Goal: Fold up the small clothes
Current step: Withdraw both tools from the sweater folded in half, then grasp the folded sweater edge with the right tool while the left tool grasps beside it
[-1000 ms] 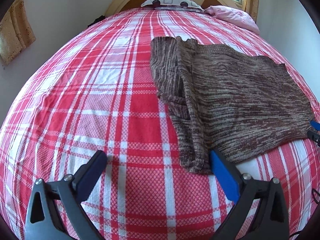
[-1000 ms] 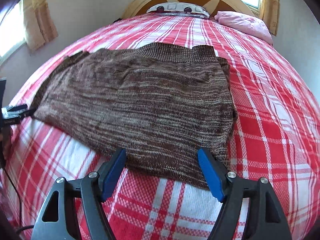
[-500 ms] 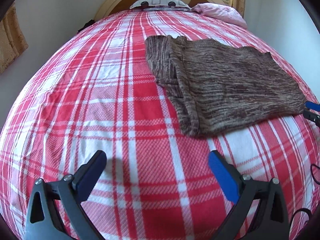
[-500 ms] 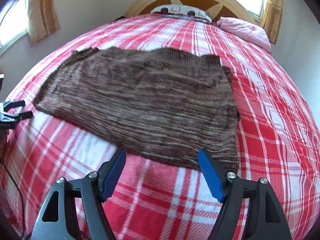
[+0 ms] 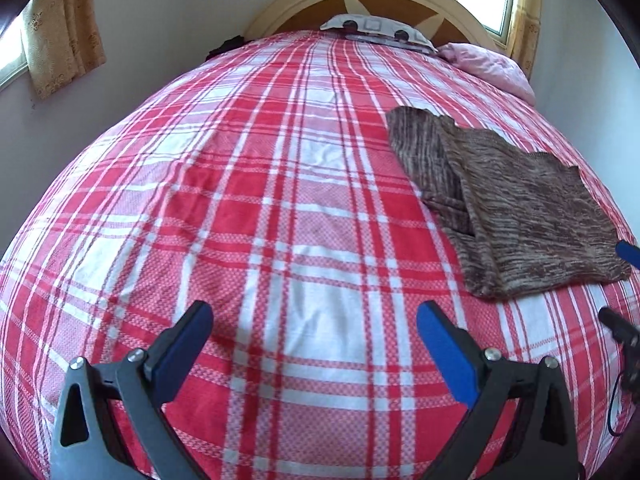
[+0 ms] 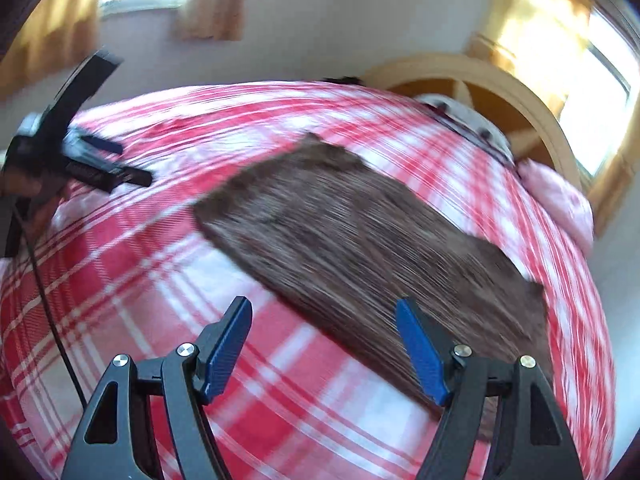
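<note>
While angled down over the bed [image 5: 280, 200], left hand-held gripper [image 5: 314, 320] wide, right hand-held gripper [image 6: 324, 320] wide, tilted above sweater [image 6: 360, 240].

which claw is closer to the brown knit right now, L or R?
Right. The right claw is open at the near edge of the brown knit. The left claw, also open, sits over bare plaid bedspread, with the knit off to its right.

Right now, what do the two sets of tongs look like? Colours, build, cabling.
Both alike: the left tongs and right tongs have black triangular cut-out frames, silver pivot screws and flat blue finger pads. A thin black cable trails from the left unit in the right wrist view. No sleeves visible.
</note>
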Available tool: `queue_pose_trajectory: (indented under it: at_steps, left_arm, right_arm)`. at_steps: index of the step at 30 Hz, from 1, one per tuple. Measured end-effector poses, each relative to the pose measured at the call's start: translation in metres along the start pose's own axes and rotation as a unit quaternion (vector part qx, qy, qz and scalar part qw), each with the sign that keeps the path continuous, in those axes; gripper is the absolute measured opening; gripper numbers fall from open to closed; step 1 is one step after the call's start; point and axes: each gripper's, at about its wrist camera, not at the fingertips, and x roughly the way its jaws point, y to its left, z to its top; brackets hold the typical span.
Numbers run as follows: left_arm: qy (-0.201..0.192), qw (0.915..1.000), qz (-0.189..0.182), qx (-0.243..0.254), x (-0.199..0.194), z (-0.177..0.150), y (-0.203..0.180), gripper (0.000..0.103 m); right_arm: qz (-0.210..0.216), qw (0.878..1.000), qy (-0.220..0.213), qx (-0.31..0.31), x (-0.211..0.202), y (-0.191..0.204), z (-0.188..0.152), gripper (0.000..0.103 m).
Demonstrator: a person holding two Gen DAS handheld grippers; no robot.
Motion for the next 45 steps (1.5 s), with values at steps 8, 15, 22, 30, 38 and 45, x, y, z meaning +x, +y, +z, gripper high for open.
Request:
queue_pose_trajectory:
  at_steps: [8,15,22,30,38,45]
  left_arm:
    - [-0.003,0.9997,-0.009,-0.024,-0.002,0.008,0.030,0.103]
    - [-0.008,0.9975,-0.049,-0.051,0.004,0.024,0.041,0.103]
    - [-0.010,0.9900,-0.131,-0.053,0.028,0.064,0.026,0.103]
    - [-0.010,0.9734,-0.228,-0.023,0.065,0.113,-0.016,0.102]
    - [0.035,0.9687,-0.245,-0.018,0.105,0.133,-0.047,0.102]
    - [0.051,0.9698,-0.238,-0.006,0.118,0.133,-0.057,0.080]
  right_arm:
    - [0.007,0.997,-0.007,-0.079,0.034,0.072,0.030,0.075]
    - [-0.065,0.990,-0.011,-0.125,0.067,0.098,0.044,0.068]
    - [-0.076,0.989,0.001,-0.124,0.079,0.100,0.045,0.026]
    - [-0.057,0.994,0.002,-0.093,0.079,0.092,0.044,0.014]
    - [-0.058,0.995,0.000,-0.083,0.081,0.089,0.044,0.013]
    - [-0.048,0.996,0.000,-0.074,0.080,0.087,0.043,0.014]
